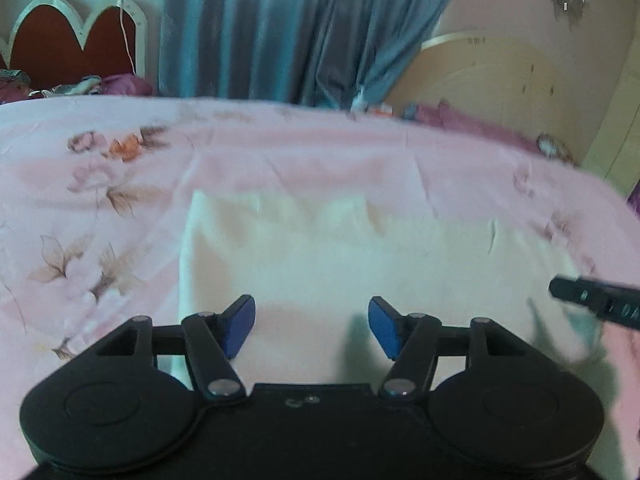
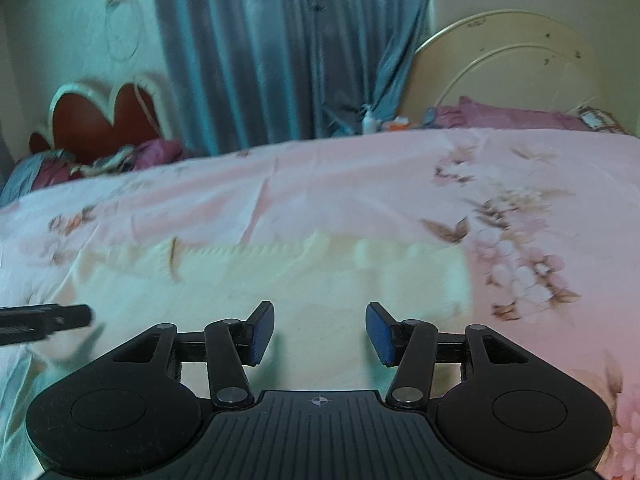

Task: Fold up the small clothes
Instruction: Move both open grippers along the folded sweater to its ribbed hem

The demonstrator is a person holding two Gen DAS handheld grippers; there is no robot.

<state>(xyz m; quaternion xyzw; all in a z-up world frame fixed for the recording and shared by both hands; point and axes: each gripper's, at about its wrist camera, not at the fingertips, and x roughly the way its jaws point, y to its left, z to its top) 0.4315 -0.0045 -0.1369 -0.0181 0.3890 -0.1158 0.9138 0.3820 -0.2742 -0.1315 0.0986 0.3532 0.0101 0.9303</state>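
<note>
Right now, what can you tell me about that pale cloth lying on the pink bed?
The cream garment is small, of soft, thin-looking fabric, spread flat in a roughly rectangular shape on the pink floral bedsheet. Its far edge looks gathered or ribbed in the right wrist view, and a short dark mark shows near one far corner. Blur hides finer detail. It lies below both grippers: the left gripper and right gripper are open with nothing between the pads, and neither visibly touches it.
</note>
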